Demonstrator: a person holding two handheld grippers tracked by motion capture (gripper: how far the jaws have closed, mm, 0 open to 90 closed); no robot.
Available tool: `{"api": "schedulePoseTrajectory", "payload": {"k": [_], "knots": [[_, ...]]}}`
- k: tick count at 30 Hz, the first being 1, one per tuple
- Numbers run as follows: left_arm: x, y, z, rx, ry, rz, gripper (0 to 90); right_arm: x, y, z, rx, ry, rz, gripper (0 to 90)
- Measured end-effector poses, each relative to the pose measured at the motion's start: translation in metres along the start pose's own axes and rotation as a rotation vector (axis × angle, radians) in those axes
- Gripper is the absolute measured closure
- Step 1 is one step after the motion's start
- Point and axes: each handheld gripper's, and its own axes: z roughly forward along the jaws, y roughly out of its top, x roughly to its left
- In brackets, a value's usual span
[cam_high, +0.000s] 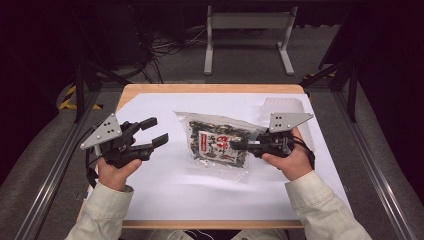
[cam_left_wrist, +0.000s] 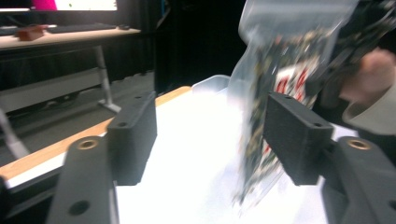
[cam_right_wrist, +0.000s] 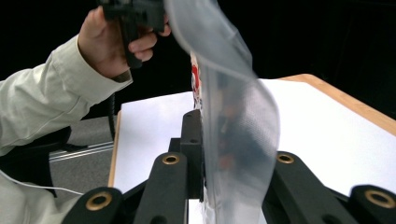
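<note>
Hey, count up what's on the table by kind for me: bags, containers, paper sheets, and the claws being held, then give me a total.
Clear plastic bag of dark dried food with a red and white label: 1
Translucent plastic container: 1
White paper sheet covering the tabletop: 1
Black hand-held claws: 2, the left claw open, the right claw shut on the bag
Total: 5

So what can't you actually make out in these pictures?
- Label on the clear bag: print too small in the high view, blurred in the left gripper view.
- Bag's contents: dark bits, motion-blurred in the left gripper view.
- Right gripper: far jaw hidden behind the bag in its own view.
- Clear tray: partly behind the gripper's grey plate.
</note>
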Motion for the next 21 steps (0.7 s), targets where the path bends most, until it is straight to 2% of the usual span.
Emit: {"api": "schedulePoseTrajectory", "payload": {"k": [6,12,16,21], "knots": [[0.011,-0.023,0.001,0.019,0.022,-0.027,31.9,-0.008,0.005,-0.017,-0.007,-0.057,0.020,76.1],[0.023,-0.045,0.003,0.027,0.009,-0.068,28.8,-0.017,0.011,-0.034,-0.008,-0.123,0.045,76.0],[0.029,-0.054,0.005,0.039,-0.017,-0.065,27.3,-0.023,0.014,-0.043,-0.009,-0.161,0.060,76.0],[0.033,-0.063,0.008,0.054,-0.002,-0.041,25.7,-0.030,0.019,-0.053,-0.011,-0.201,0.077,76.0]]}}
